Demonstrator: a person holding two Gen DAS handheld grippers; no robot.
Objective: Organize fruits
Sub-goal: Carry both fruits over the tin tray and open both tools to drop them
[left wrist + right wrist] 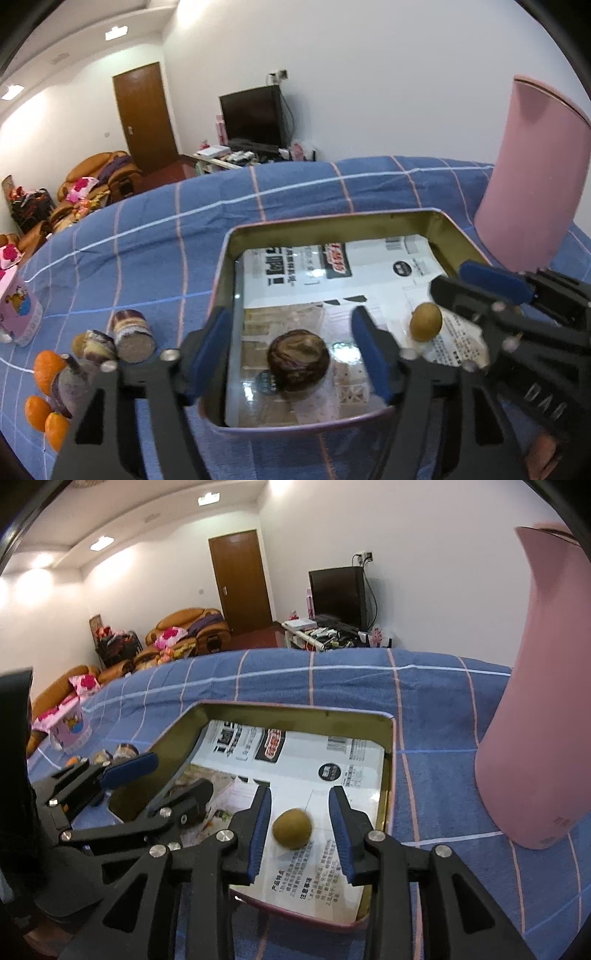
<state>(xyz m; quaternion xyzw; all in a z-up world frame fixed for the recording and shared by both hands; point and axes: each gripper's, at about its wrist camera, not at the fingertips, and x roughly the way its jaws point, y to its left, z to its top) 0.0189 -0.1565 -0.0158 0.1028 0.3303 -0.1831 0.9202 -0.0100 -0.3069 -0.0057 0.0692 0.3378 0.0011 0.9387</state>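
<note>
A shallow metal tin tray (221, 273) lined with printed paper sits on the blue checked cloth. Inside lie a dark purple-brown round fruit (298, 360) and a small brown kiwi-like fruit (426, 321). My left gripper (293, 341) is open, its jaws on either side of the purple fruit and apart from it. My right gripper (300, 825) is open around the brown fruit (292, 828), not touching it; it also shows in the left wrist view (469, 284). Oranges (48, 371) and more purple fruits (133, 336) lie left of the tray. The tray shows in the right wrist view (388, 775).
A tall pink cylinder (535, 170) stands right of the tray, also in the right wrist view (539, 709). A pink patterned cup (18, 310) stands at the far left. Beyond the table are a TV, a door and sofas.
</note>
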